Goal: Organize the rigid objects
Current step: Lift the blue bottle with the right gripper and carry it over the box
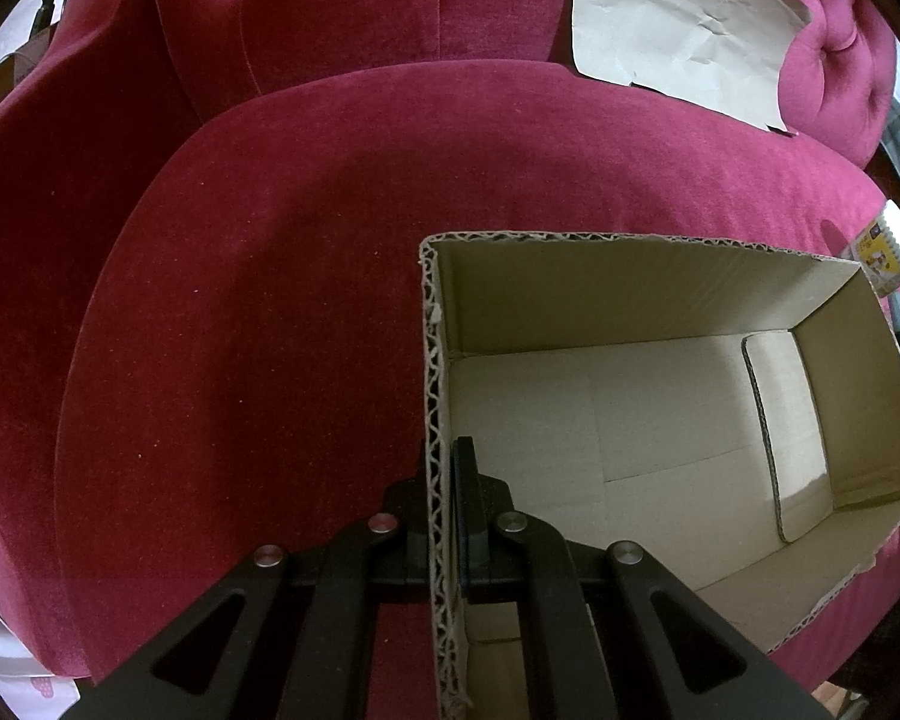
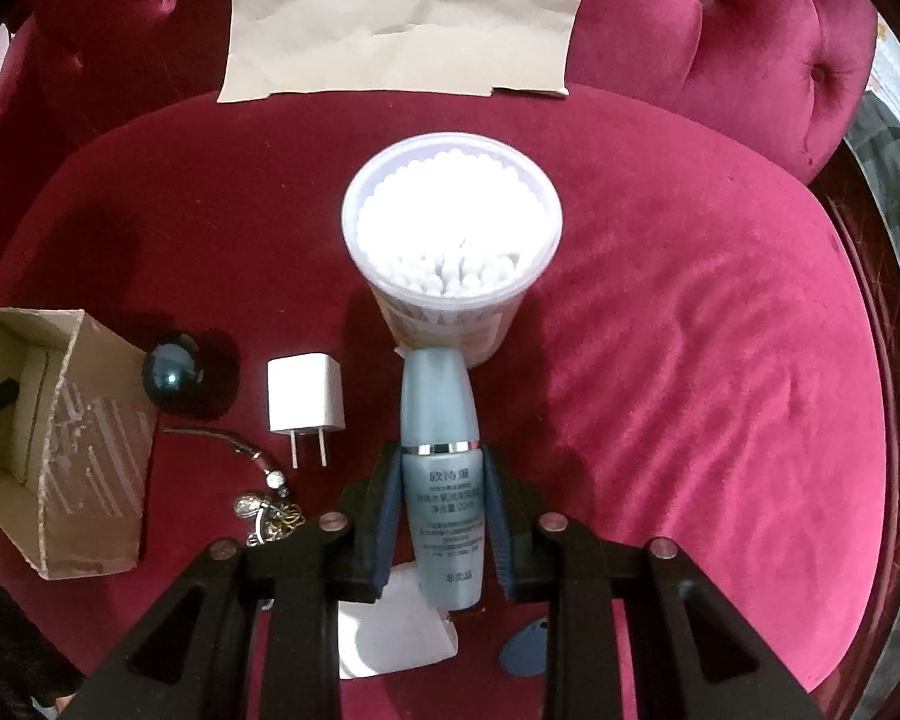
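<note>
An open cardboard box stands on the crimson velvet seat with nothing loose in it. My left gripper is shut on its left wall, one finger inside and one outside. In the right wrist view the same box sits at the far left. My right gripper is shut on a blue-grey cosmetic bottle, its blue pads pressing on both sides of the body. The bottle's cap end points at a tub of cotton swabs. That tub also shows at the right edge of the left wrist view.
Beside the box lie a dark ball, a white plug charger and a metal keychain. A white object and a blue-grey disc lie under my right gripper. Brown paper leans on the backrest.
</note>
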A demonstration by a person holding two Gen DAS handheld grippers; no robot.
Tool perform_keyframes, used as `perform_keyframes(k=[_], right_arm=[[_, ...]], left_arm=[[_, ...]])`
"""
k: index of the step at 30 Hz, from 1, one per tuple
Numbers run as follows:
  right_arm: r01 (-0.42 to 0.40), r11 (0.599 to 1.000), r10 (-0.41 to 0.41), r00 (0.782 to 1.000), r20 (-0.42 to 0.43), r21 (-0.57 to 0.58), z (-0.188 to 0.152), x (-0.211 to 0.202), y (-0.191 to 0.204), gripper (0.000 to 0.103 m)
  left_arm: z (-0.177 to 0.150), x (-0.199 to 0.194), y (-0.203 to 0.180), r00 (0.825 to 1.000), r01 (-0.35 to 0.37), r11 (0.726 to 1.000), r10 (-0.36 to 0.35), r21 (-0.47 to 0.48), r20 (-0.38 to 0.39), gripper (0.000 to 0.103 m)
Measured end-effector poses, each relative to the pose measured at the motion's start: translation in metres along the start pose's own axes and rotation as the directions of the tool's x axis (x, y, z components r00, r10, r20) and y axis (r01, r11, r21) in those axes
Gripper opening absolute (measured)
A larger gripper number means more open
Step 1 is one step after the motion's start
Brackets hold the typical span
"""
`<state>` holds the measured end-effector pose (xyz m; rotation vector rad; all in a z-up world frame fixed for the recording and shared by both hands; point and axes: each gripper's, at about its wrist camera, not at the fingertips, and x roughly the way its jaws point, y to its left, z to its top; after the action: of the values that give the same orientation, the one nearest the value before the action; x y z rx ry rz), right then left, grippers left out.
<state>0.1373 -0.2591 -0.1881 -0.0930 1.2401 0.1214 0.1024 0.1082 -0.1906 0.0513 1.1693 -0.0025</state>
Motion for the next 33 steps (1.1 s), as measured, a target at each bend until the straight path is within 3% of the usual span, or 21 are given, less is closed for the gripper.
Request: perform_keyframes(k=[33], right_arm=[[-0.014, 0.999, 0.016, 0.998, 0.053, -0.04, -0.002, -0.079, 0.053, 0.027]], left_arm=[[-0.001, -0.001, 0.0, 1.0, 0.001, 1.0, -0.001, -0.01, 0.004, 0.004]])
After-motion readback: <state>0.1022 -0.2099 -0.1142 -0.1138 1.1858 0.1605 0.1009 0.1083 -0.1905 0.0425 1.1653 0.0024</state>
